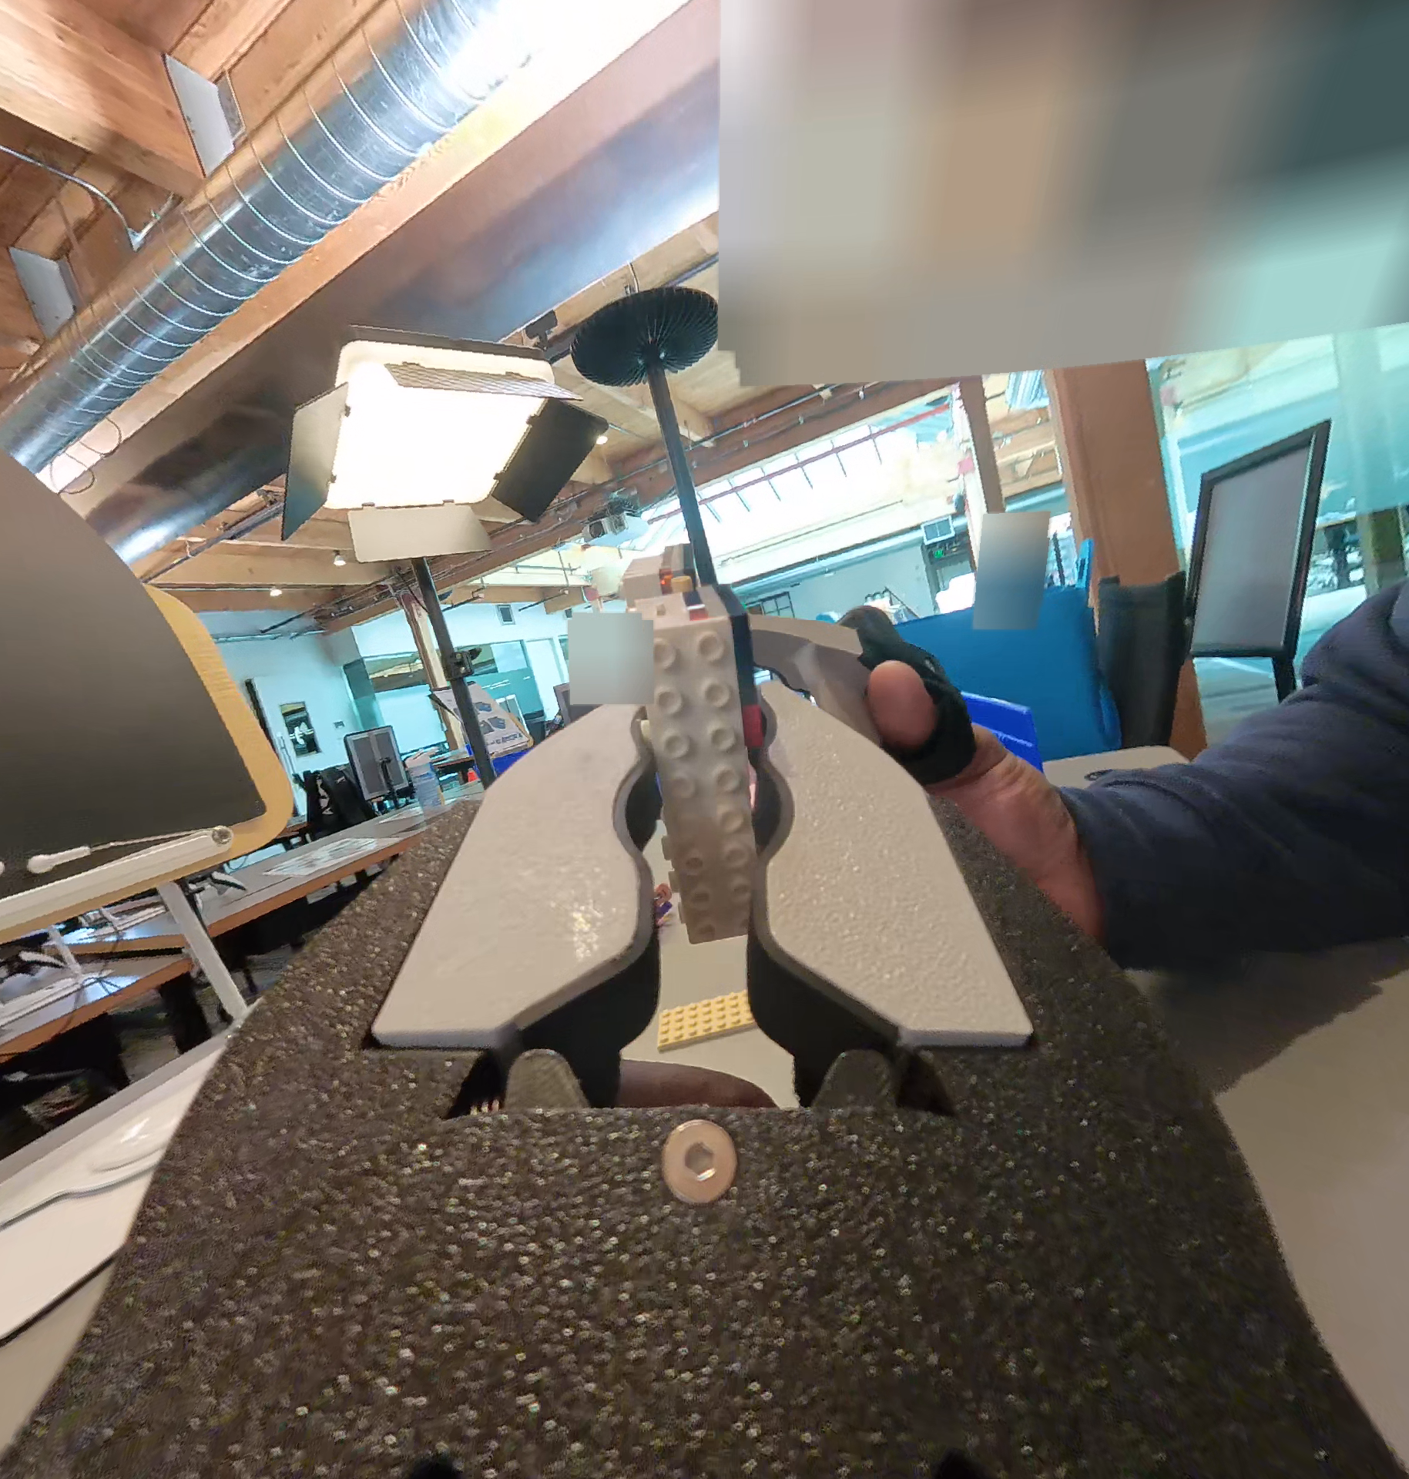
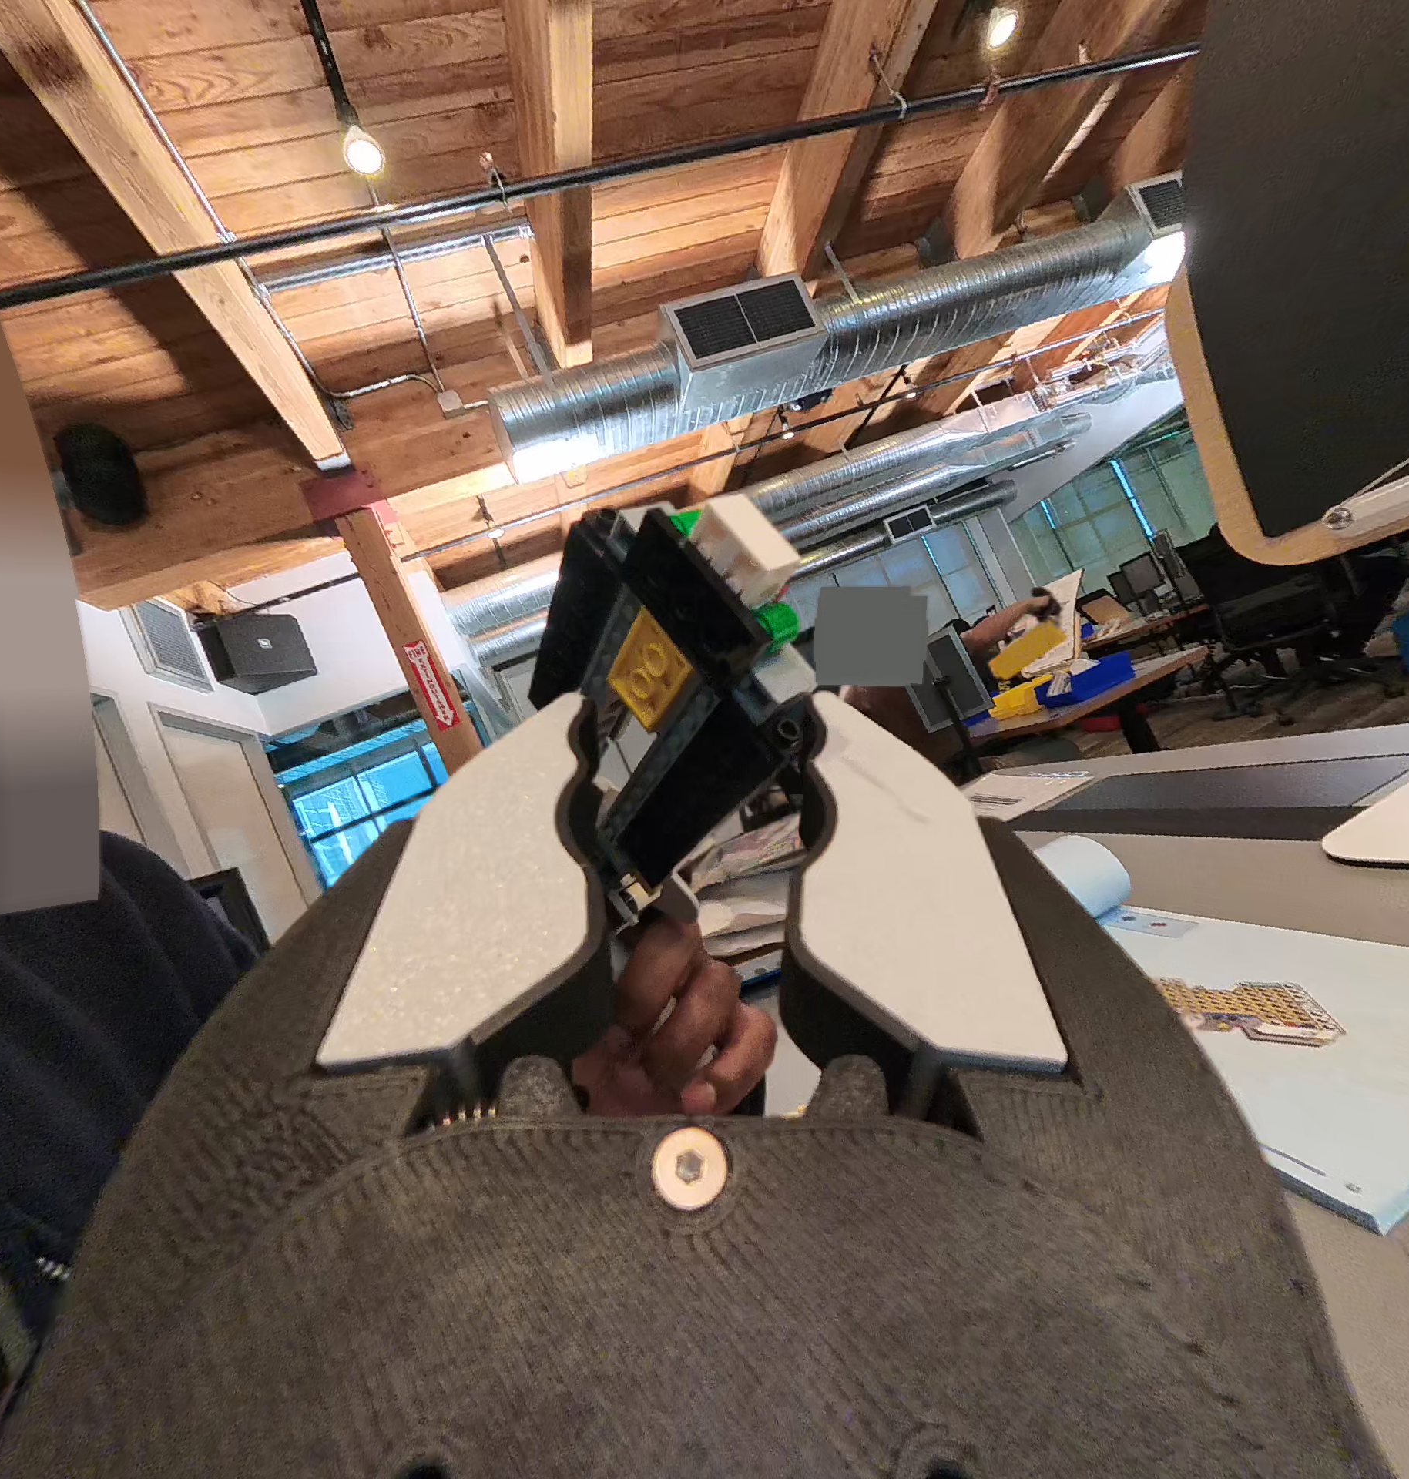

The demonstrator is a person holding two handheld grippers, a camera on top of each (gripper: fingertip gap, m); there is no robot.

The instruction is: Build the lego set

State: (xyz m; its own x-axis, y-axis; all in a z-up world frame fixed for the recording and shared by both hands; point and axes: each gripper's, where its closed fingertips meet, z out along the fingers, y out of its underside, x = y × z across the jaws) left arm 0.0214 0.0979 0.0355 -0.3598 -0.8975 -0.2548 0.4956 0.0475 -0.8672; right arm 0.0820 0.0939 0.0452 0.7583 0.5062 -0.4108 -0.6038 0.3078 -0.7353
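Your left gripper (image 1: 705,720) has its jaws clenched on the grey studded brick (image 1: 705,768) of a toy-brick assembly held upright between them, while your right gripper (image 2: 693,720) grasps its black plates (image 2: 685,768); it looks light, rigid, liable to snap apart at joints, so grip flat brick faces.

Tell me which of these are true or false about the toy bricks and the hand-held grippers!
1. The left hand-held gripper holds a grey studded brick piece. True.
2. The right hand-held gripper holds a pink ball. False: it grips a mostly black brick build with a yellow brick.
3. Green pegs stick out of the black build. True.
4. A tan studded plate lies on the table below the left gripper. True.
5. The big studio lamp is switched off. False: it glows.
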